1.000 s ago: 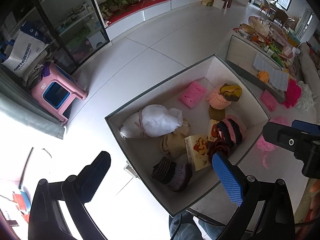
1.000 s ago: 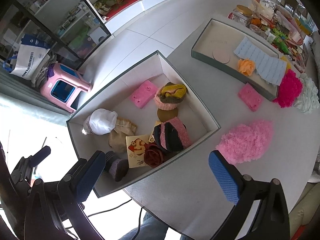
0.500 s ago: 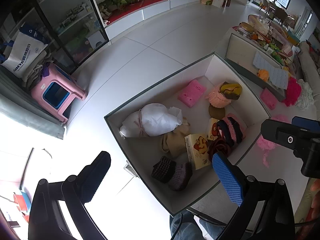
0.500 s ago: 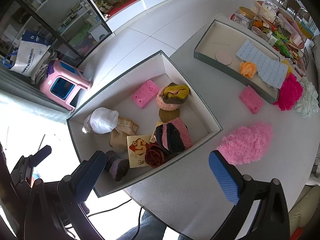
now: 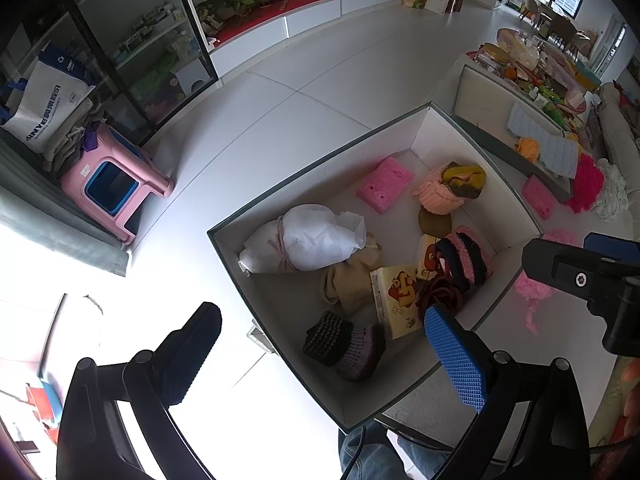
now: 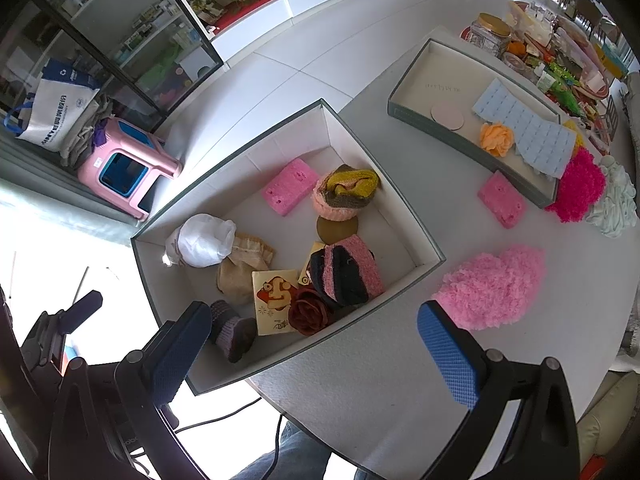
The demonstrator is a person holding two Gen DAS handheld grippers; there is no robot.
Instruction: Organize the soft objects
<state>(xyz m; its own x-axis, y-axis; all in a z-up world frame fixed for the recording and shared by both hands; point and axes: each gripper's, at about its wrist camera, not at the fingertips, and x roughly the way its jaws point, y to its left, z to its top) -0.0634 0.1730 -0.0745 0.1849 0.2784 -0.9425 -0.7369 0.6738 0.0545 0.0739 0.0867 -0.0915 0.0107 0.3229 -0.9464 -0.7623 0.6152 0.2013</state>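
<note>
1. Left wrist view: the left gripper point(image 5: 320, 354) is held above the scene with its two fingers spread wide and nothing between them.
2. Directly ahead of it, a large white box point(image 5: 280, 308) with a dark rim sits at the near edge of a grey table point(image 5: 492, 328); the box's near corner juts past the table edge over the floor.
3. Inside the box, from nearest the gripper outward: a knitted dark-and-lilac bootie point(image 5: 346, 346), a yellow tissue pack point(image 5: 396, 300), a beige cloth pouch point(image 5: 348, 284), a white wrapped bundle point(image 5: 308, 240), a striped pink-and-black knit point(image 5: 464, 258), a pink sponge point(image 5: 384, 184) and a peach knitted hat point(image 5: 450, 190).
4. Bare box floor shows along the left wall and at the far corner.
5. To the right, the right gripper's dark body point(image 5: 584, 272) covers part of a fluffy pink cloth point(image 5: 530, 288) lying outside the box.
6. Right wrist view: the right gripper point(image 6: 316, 350) is also spread wide and empty, above the table's near edge.
7. The box point(image 6: 400, 196) lies ahead and left; the fluffy pink cloth point(image 6: 492, 286) lies on bare table just ahead of the right finger, close to the box's right wall but apart from it.
8. Farther ahead, a second pink sponge point(image 6: 502, 200) lies just beside a shallow tray point(image 6: 436, 130), with a magenta pom-pom cloth point(image 6: 582, 186) and a pale ruffled cloth point(image 6: 616, 200) at the tray's right end.
9. Open tabletop lies between box, tray and gripper.
</note>
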